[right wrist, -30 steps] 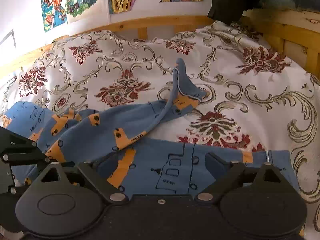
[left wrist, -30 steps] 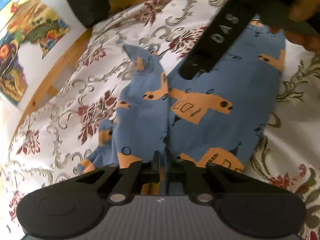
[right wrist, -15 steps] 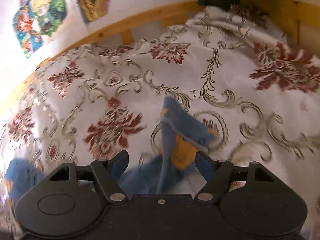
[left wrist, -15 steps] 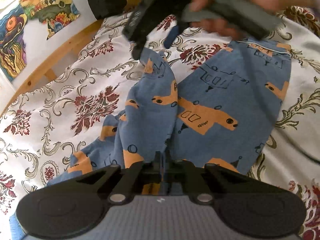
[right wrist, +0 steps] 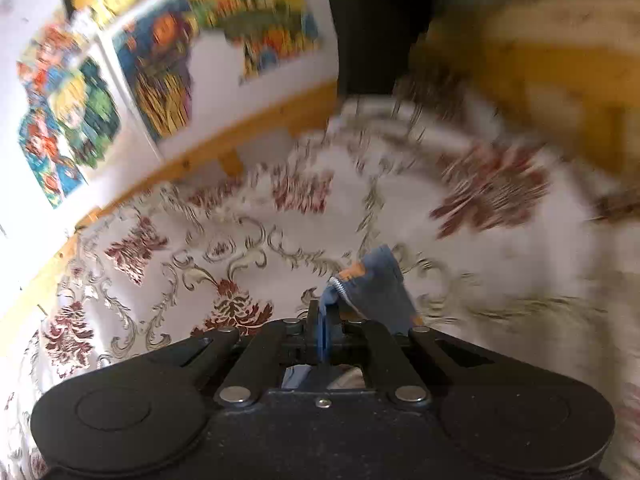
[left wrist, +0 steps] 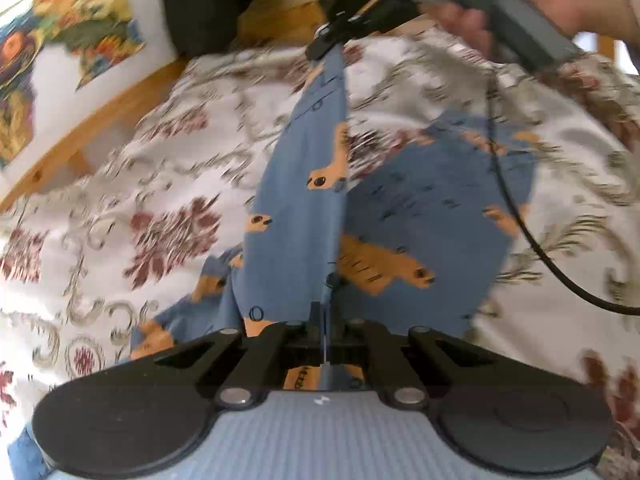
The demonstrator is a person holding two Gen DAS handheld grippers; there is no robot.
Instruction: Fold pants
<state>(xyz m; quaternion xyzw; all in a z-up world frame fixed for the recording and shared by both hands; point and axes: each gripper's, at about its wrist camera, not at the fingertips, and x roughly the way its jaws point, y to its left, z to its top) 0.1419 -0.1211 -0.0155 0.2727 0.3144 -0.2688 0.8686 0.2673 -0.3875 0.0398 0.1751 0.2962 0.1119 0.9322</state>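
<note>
The blue cotton pants with orange vehicle prints lie on the bed's white floral-patterned bedspread. The left gripper has its fingers pinched on the fabric's near edge; the right gripper has its fingers clamped on one leg's hem, lifting that leg taut between them.

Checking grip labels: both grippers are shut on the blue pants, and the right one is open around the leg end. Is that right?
Not quite: the right gripper is shut on the blue pants, pinching the leg end, as the right wrist view shows. The left gripper is shut on them too.
</note>
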